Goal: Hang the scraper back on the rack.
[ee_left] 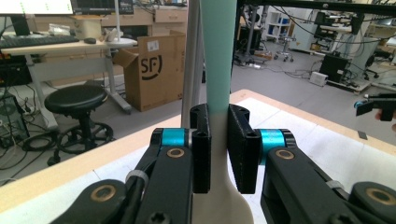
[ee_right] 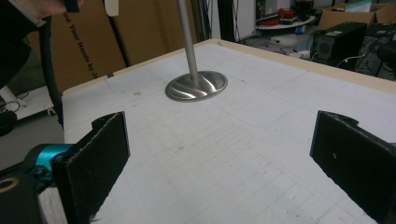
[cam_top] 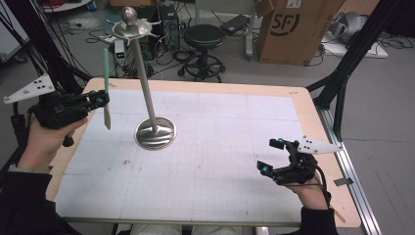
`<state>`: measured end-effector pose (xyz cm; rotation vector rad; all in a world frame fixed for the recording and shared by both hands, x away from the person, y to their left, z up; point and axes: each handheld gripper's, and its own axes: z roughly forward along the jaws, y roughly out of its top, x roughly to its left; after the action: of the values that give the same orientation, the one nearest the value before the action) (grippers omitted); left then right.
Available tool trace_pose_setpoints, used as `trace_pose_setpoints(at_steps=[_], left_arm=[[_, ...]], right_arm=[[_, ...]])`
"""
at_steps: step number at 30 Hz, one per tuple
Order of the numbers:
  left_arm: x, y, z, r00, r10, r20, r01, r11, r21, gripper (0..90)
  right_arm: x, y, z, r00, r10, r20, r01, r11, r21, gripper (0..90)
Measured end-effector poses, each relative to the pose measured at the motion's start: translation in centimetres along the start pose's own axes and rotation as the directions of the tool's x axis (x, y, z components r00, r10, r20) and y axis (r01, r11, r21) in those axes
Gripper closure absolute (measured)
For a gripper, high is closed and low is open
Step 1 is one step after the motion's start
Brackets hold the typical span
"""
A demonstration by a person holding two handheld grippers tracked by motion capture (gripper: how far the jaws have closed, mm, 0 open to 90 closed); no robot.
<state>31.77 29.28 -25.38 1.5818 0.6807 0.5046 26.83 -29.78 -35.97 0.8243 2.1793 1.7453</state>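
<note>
The worktop (cam_top: 205, 161) is a pale gridded sheet with a wooden border. On it, left of centre, stands a metal stand (cam_top: 155, 132): a round polished base, a slim pole leaning slightly, and a disc with a knob at the top.

Step in hand: the left tongs (cam_top: 100, 101) carry a long flat utensil (cam_top: 105, 88) in the air, above the left edge of the worktop and just left of the pole. The utensil is clear of the worktop and apart from the stand. Judged from this layout, the work is the hanging or placing of the utensil on the stand, and it is at the carry stage.

Next move, as a judgement: the utensil has to be raised to the level of the top disc and brought sideways to the pole without knocking it, since the pole is thin and would tip easily.

State of the tongs:
- Left tongs: closed on the utensil, pads pressing its narrow neck from both sides.
- Right tongs (cam_top: 274, 155): jaws wide apart, nothing between them, held low over the right side of the worktop.

The utensil is upright, with a mint-green upper part (ee_left: 217, 51) and a cream lower part (ee_left: 219, 140) that widens below the grip into a blade. It looks light, stiff and smooth.
</note>
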Motion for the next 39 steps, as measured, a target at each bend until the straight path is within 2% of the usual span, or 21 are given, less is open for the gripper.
trace_pose_setpoints(at_steps=[4, 8, 11, 17, 29, 39], left_arm=[[-0.1, 0.9, 0.2, 0.9998, 0.021, -0.007, -0.021, 0.9998, 0.004, 80.2], [-0.1, 1.4, 0.1, 0.9994, 0.033, -0.004, -0.033, 0.9993, -0.015, 80.2], [0.1, 1.7, 0.0, 0.9991, 0.036, -0.020, -0.037, 0.9993, -0.012, 80.2], [0.7, 2.1, -0.3, 0.9992, 0.017, -0.035, -0.019, 0.9988, -0.046, 80.2], [1.1, 1.7, 0.6, 0.9988, 0.017, -0.046, -0.017, 0.9998, 0.000, 80.2], [0.9, 1.5, 1.6, 0.9989, 0.019, -0.042, -0.019, 0.9997, 0.013, 80.2]], right_arm=[[0.0, 0.0, 0.1, 1.0000, -0.001, -0.004, 0.001, 1.000, 0.004, 3.7], [-0.1, 0.0, -0.1, 1.0000, 0.000, -0.002, 0.000, 1.000, -0.003, 3.7], [-0.1, -0.1, -0.2, 1.0000, 0.005, 0.001, -0.005, 1.000, -0.002, 3.7], [-0.1, -0.1, -0.3, 1.0000, 0.001, 0.001, -0.001, 1.000, -0.005, 3.7], [0.0, -0.2, -0.4, 1.0000, 0.005, 0.005, -0.005, 1.000, -0.001, 3.7], [-0.2, -0.2, -0.5, 1.0000, 0.003, 0.006, -0.003, 1.000, -0.005, 3.7]])
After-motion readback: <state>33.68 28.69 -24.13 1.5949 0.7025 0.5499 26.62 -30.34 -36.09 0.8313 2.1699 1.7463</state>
